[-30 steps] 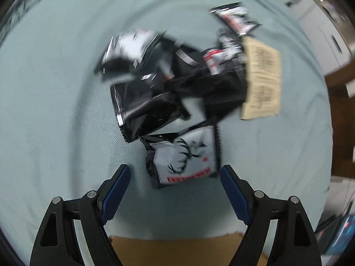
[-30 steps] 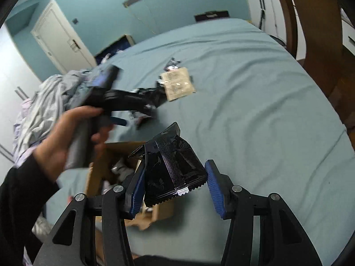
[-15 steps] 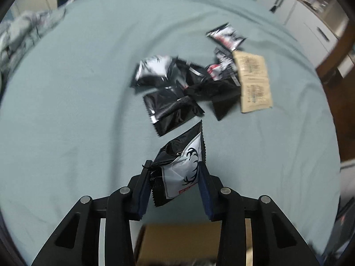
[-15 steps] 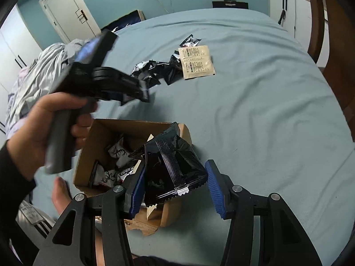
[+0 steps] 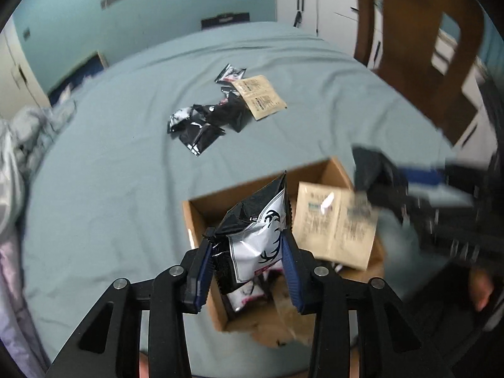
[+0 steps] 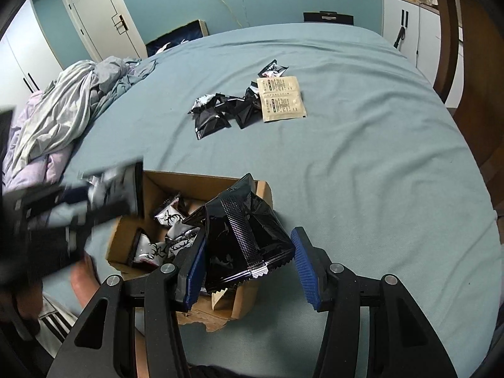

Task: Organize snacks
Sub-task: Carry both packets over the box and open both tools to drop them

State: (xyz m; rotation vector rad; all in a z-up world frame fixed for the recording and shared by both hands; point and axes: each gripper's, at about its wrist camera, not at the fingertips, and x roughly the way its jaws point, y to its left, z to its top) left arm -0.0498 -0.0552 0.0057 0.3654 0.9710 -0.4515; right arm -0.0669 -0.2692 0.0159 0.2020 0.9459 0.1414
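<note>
My left gripper (image 5: 246, 250) is shut on a black-and-silver snack packet (image 5: 256, 236) and holds it above the open cardboard box (image 5: 201, 220). My right gripper (image 6: 249, 256) holds a black snack packet (image 6: 245, 236) over the box's near right corner (image 6: 263, 189); the packet touches the left pad only, with a gap at the right pad. The box holds several black-and-white packets (image 6: 167, 217). A pile of black packets (image 6: 220, 110) and a beige sachet pair (image 6: 282, 97) lies farther back on the bed. In the left wrist view a beige sachet (image 5: 334, 223) shows over the box.
The teal bed sheet (image 6: 362, 157) spreads all around. Crumpled bedding (image 6: 63, 107) lies at the left. A wooden chair (image 5: 425, 47) and white cabinets (image 6: 409, 31) stand at the right. The box's front edge is torn (image 6: 204, 324). My knee (image 6: 85, 277) is by the box.
My left gripper closed on the black-and-silver packet, lifted it off the bed and carried it back over the box. My right gripper stayed over the box with its black packet.
</note>
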